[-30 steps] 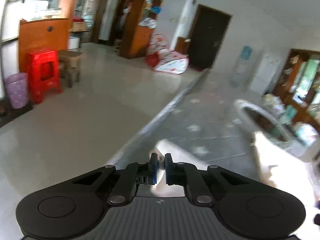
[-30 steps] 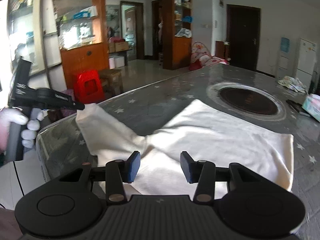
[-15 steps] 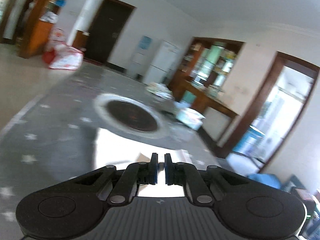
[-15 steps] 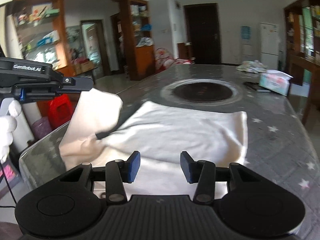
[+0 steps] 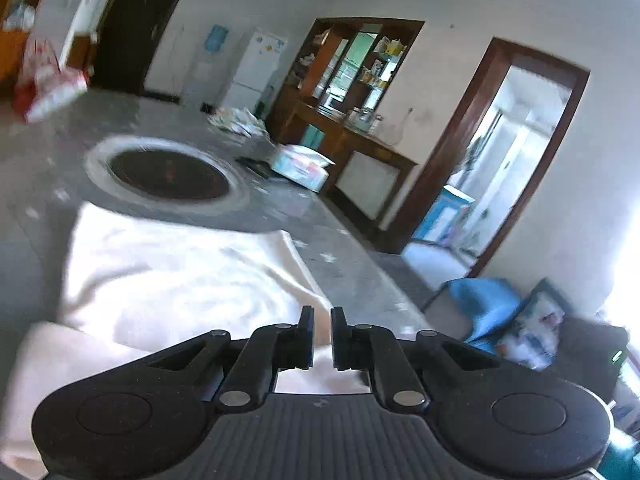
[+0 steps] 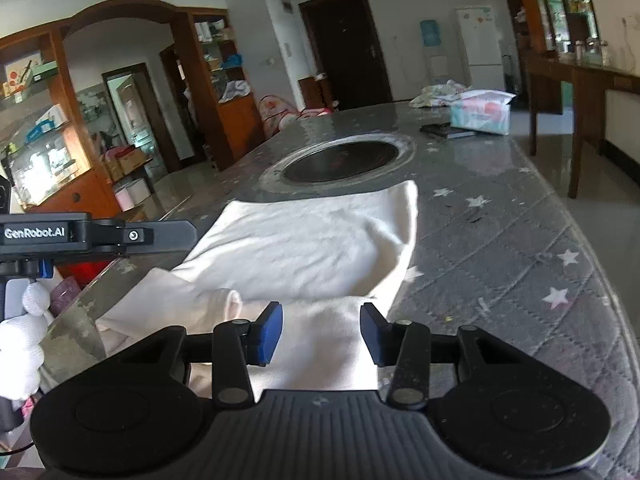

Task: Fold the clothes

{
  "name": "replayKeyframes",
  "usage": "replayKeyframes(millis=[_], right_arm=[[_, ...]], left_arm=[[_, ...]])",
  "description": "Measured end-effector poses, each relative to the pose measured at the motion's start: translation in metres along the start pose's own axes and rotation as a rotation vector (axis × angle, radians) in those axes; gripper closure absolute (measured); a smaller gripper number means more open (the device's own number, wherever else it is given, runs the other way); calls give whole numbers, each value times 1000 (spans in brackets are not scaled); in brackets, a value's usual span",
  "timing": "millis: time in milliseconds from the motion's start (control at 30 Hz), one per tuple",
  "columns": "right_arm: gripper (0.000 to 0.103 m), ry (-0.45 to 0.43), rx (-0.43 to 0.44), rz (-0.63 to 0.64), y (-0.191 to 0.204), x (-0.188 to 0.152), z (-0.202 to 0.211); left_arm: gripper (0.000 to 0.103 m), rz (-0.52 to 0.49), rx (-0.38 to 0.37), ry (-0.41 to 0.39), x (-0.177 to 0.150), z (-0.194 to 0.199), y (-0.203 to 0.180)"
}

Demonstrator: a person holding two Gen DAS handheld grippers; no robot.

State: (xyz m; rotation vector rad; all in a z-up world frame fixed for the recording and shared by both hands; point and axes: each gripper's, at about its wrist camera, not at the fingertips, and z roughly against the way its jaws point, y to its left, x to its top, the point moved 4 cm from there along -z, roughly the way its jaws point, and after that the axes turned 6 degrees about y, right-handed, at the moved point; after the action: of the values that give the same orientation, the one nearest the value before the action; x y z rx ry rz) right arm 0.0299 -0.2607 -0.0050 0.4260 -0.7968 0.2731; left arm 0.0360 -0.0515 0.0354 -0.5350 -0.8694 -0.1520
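A cream-white garment (image 6: 304,248) lies on the grey star-patterned table (image 6: 500,240), its near-left part folded over into a bunched layer (image 6: 168,300). It also shows in the left wrist view (image 5: 180,280). My left gripper (image 5: 321,336) hovers over the garment's near edge with a narrow gap between its jaws and nothing in it. In the right wrist view the left gripper's body (image 6: 96,234) reaches in from the left. My right gripper (image 6: 321,334) is open and empty, just above the garment's near edge.
A round dark inset (image 6: 340,158) sits in the table beyond the garment. A tissue pack (image 6: 480,114), a dark flat object (image 6: 446,131) and a cloth heap (image 6: 440,92) lie at the far end. The table edge drops off right (image 6: 600,264) and left.
The left gripper swung from the left edge over the table, carrying a garment flap inward, and its jaws have parted slightly. The flap now lies folded on the garment. The right gripper stayed open.
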Motion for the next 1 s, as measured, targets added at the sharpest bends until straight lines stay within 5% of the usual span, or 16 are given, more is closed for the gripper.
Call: replayKeyframes(millis=[467,567,633,733,1000], right_arm=[[63,165,156,90,60,3,-76],[69,174,143,118,70,3,-84],[85,179,128,137,76,4,-87],[96,168,104,163,80,5,-84],[97,50,87,234,87,38,-43]], left_arm=[[61,11,355,-37,-48,83,88],[57,21,379,-28,-58,87,95],[56,33,387,-15,-65,88,101],[53,43,388,3,-74,90,104],[44,1,380,25,-83,82,95]])
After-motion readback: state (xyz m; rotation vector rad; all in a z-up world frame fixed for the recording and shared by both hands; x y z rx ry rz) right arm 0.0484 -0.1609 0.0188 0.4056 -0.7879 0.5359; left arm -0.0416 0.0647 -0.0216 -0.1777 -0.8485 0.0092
